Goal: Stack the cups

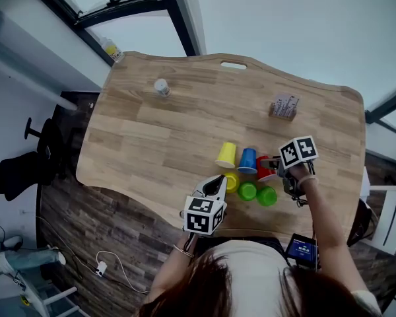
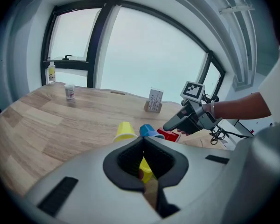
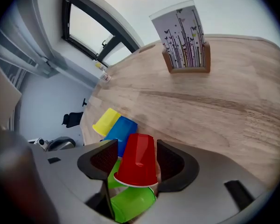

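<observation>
We find the right gripper [image 3: 136, 148] open, jaws flanking the upturned red cup [image 3: 137, 164] without pressing it. The cup sits near-right on the table [image 1: 171, 131], just beside green cups [image 3: 133, 202]. Left gripper [image 2: 143, 143] closed.

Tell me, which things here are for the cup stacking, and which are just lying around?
For the job: red cup, blue cup, two yellow cups, two green cups.

Just lying about: card holder, small white container, windowsill bottle.
</observation>
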Motion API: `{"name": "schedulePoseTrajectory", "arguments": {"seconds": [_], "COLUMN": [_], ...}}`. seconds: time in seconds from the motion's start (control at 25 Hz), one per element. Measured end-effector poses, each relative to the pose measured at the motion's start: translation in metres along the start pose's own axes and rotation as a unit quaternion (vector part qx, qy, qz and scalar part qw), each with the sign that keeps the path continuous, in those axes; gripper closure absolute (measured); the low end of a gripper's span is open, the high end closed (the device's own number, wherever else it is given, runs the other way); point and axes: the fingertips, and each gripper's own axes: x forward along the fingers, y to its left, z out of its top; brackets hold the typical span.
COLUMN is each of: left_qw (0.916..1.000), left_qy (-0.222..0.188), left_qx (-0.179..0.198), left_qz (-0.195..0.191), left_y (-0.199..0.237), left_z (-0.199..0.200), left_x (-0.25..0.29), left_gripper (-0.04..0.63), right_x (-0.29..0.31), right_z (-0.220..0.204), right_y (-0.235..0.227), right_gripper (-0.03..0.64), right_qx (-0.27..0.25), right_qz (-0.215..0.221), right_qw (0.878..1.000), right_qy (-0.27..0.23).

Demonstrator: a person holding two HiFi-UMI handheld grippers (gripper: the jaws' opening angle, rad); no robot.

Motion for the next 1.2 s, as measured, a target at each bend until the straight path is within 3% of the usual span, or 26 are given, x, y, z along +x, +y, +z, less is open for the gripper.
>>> {"name": "schedulePoseTrajectory", "arguments": {"seconds": [0.2,0.4,0.6,1.2], "left_qw": [1.0000,0.9999,0.9998,0.9999], "left_qy": [0.002,0.006,0.006,0.001], "left_qx": [-0.006,-0.012,-0.012,-0.011], "left_qz": [0.004,0.010,0.015,0.005], "left_y": [0.000,0.002,0.004,0.003], "left_z": [0.000,-0.002,-0.004,-0.002], "left_x": [0.000,0.000,-0.001,-0.004], "left_gripper": [0.577,0.577,0.577,0.577], "right_x": [0.011,0.023,0.027,0.003], "right_z": [-0.001,-0.009,-0.013,-0.009], "right_y": [-0.003,-0.007,-0.006,0.000], "right_gripper": [0.302,0.304,0.328,0.364], "right_qx": [0.013,0.017,0.027,0.057], "right_qz": [0.007,0.005,0.014,0.011], "right_qw": [0.999,0.997,0.997,0.998], "right_qy": [0.038,0.070,0.070,-0.034]}}
